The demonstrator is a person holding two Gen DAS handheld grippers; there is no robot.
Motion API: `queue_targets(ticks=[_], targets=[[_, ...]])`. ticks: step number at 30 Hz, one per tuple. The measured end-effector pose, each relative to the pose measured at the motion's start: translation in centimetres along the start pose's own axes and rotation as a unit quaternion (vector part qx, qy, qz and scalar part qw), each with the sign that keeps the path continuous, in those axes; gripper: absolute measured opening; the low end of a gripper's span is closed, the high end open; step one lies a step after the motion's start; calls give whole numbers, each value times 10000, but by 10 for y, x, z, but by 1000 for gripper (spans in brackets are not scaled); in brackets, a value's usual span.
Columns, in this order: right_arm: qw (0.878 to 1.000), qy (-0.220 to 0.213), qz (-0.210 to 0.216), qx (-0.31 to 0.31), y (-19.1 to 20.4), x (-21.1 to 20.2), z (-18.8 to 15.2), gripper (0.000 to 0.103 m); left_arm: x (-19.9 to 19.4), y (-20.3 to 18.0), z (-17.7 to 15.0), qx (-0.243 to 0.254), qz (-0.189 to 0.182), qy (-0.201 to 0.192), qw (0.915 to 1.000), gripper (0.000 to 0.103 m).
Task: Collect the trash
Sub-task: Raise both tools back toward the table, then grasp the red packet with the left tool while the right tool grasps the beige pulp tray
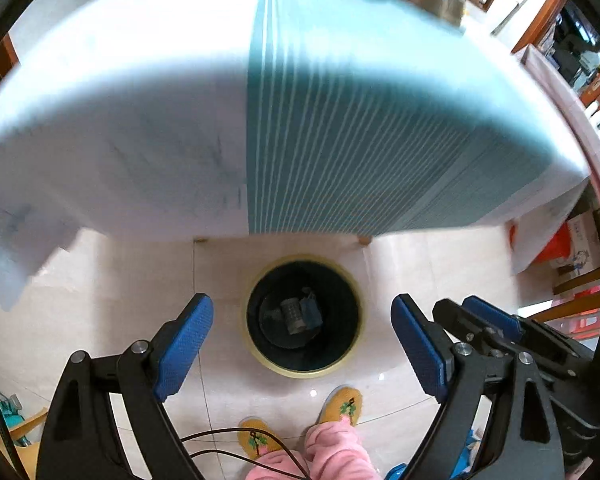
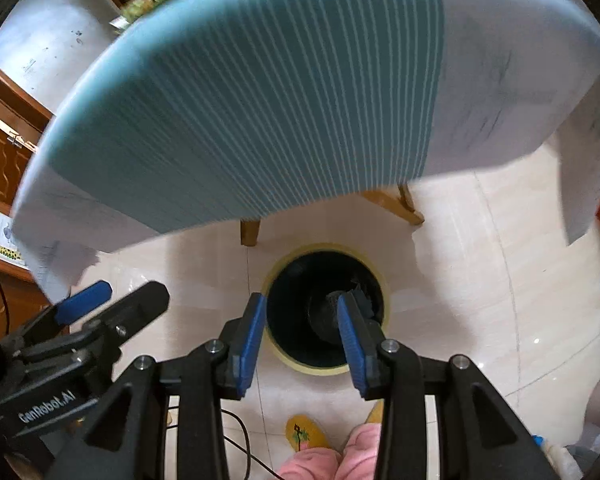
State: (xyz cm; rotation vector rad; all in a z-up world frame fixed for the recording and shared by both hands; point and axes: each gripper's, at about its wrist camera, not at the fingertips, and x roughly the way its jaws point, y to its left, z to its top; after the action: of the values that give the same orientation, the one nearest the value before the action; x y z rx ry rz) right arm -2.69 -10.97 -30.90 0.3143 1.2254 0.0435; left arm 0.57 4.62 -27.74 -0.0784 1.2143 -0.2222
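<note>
Left gripper: jaws spread wide, nothing between them.
Right gripper: jaws parted, empty.
Bin: on the floor beneath both grippers, near the table; trash lies inside.

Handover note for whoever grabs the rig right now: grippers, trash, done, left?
Left gripper: open, nothing between its pads.
Right gripper: open, also empty.
Both hang above the yellow-rimmed bin on the floor by the table.
Done: dark pieces of trash lie in the bin.
Left: the visible tabletop shows no trash; the blurred far edge cannot be read, so check it.
</note>
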Motion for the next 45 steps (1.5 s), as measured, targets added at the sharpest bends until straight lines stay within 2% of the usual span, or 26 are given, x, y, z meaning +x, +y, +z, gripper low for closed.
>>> queue_targets(ticks=[5, 11, 14, 21, 26, 33, 40, 45], targets=[[9993, -174, -221, -243, 28, -73, 16, 38, -88, -16, 24, 148, -115, -373, 9991, 89], [9973, -526, -176, -484, 64, -161, 36, 38, -186, -27, 45, 443, -244, -802, 9955, 89], [9954, -740, -172, -582, 78, -197, 39, 38, -229, -32, 54, 618, -251, -1016, 9926, 89], [9870, -1226, -521, -895, 109, -270, 41, 39, -310, -37, 56, 848, -259, -1625, 9827, 89], [9802, -1495, -725, -1077, 125, -291, 43, 42, -335, -36, 55, 873, -296, -1830, 9788, 89], [9745, -1589, -1019, -1217, 133, -294, 59, 42, -337, -33, 63, 839, -289, -1907, 9776, 89], [9717, -1610, -1118, -1321, 127, -282, 98, 42, -314, -32, 104, 649, -168, -1916, 9792, 89], [9760, -1350, -934, -1432, 109, -261, 146, 42, -283, -41, 149, 474, -13, -1839, 9818, 89]])
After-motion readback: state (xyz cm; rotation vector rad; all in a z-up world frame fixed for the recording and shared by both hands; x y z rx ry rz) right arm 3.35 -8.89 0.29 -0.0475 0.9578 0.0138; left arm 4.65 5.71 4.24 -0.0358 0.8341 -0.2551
